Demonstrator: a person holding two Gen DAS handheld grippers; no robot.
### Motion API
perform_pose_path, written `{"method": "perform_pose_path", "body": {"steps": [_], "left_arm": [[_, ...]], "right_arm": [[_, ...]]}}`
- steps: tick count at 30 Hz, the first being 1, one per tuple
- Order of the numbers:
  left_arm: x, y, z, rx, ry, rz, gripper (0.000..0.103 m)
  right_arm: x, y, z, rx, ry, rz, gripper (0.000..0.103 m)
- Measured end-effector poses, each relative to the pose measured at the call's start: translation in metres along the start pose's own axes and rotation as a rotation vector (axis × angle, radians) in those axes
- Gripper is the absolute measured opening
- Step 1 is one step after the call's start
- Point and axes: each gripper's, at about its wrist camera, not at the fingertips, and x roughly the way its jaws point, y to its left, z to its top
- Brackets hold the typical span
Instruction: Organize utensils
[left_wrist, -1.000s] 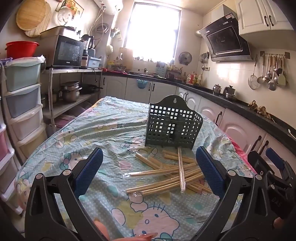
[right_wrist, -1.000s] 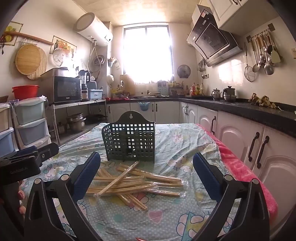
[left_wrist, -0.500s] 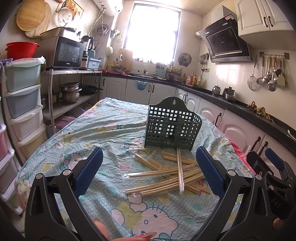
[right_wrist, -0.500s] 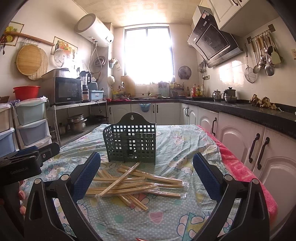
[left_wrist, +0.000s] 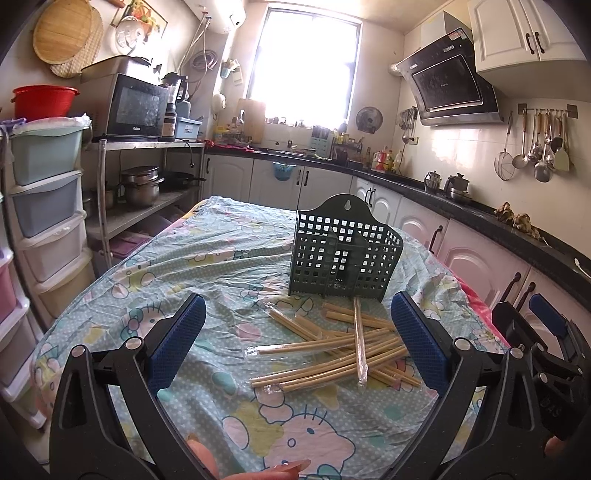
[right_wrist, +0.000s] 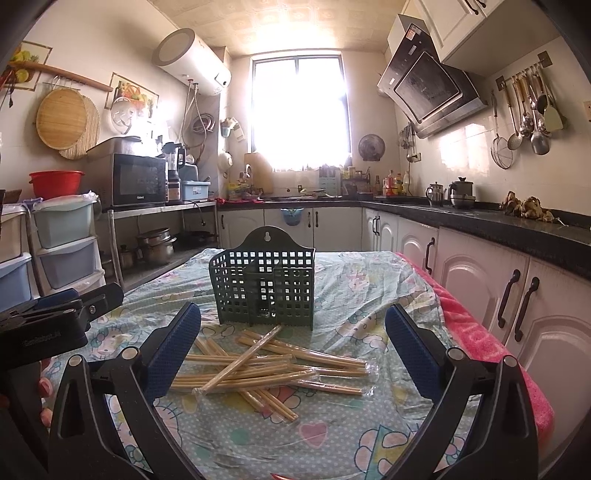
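"Galanz" is read on the microwave (right_wrist: 138, 181); a faint embossed mark on the left gripper's body as seen from the right wrist view is not legible. Against the earlier frames little is changed: both views are shifted only slightly, and the pile is undisturbed. Left gripper (left_wrist: 299, 345) and right gripper (right_wrist: 293, 349) are held wide apart, nothing gripped, blue ribbed pads above the near table edge. Chopsticks (right_wrist: 255, 365), pale bamboo in clear plastic sleeves, are heaped criss-cross mid-table, just near of the basket (right_wrist: 264, 282), a dark green square-grid plastic holder standing upright. The tablecloth (left_wrist: 207, 258) is a wrinkled cartoon-print under clear film.
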Motion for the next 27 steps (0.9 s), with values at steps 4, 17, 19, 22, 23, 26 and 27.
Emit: {"method": "perform_pose_path", "body": {"steps": [4,17,19,22,23,26,27], "left_arm": [[0.001,0.000,0.000,0.001,0.001,0.003,0.093],[0.022,0.034,0.007,-0.075,0.102,0.014,0.093],[0.028,0.041,0.008,-0.087,0.130,0.020,0.093],[0.036,0.049,0.008,-0.104,0.168,0.027,0.093],[0.038,0.052,0.007,-0.111,0.179,0.027,0.093],[0.046,0.060,0.006,-0.137,0.210,0.013,0.093],[0.049,0.062,0.006,-0.146,0.222,0.003,0.093]], "right_arm": [[0.002,0.001,-0.001,-0.002,0.007,0.007,0.097],[0.021,0.007,0.007,-0.029,0.092,0.129,0.097],[0.026,0.009,0.011,-0.033,0.104,0.154,0.097],[0.036,0.011,0.017,-0.034,0.124,0.184,0.097],[0.039,0.011,0.020,-0.033,0.130,0.195,0.097],[0.051,0.016,0.026,-0.051,0.141,0.209,0.097],[0.056,0.017,0.029,-0.056,0.145,0.209,0.097]]}}
